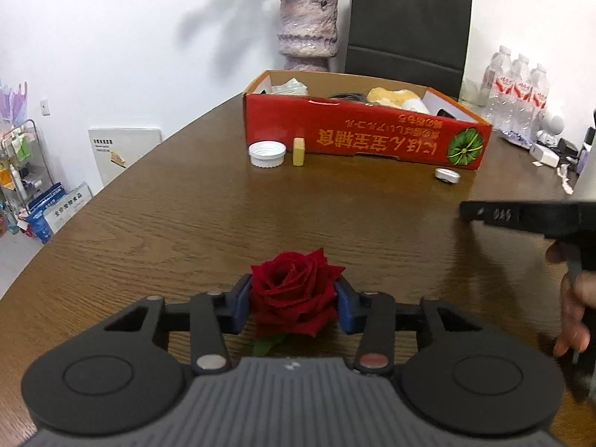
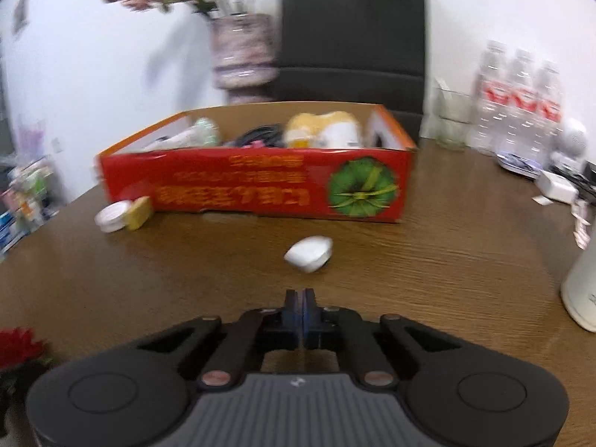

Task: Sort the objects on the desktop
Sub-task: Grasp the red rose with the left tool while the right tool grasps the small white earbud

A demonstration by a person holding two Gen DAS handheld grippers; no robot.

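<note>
Left fingers (image 1: 244,303) clamped on red rose (image 1: 296,290)

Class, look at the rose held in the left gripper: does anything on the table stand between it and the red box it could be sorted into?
Nothing visible does. The left gripper is shut on the rose, and bare table stretches to the red box. The white cap and yellow block sit against the box's front, left of the middle.

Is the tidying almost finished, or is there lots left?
Partly done. The red box already holds several things. In hand: the left gripper is shut on the red rose. The right gripper is shut and empty. Left on the table: the white lid, the yellow block and a small white case.
</note>
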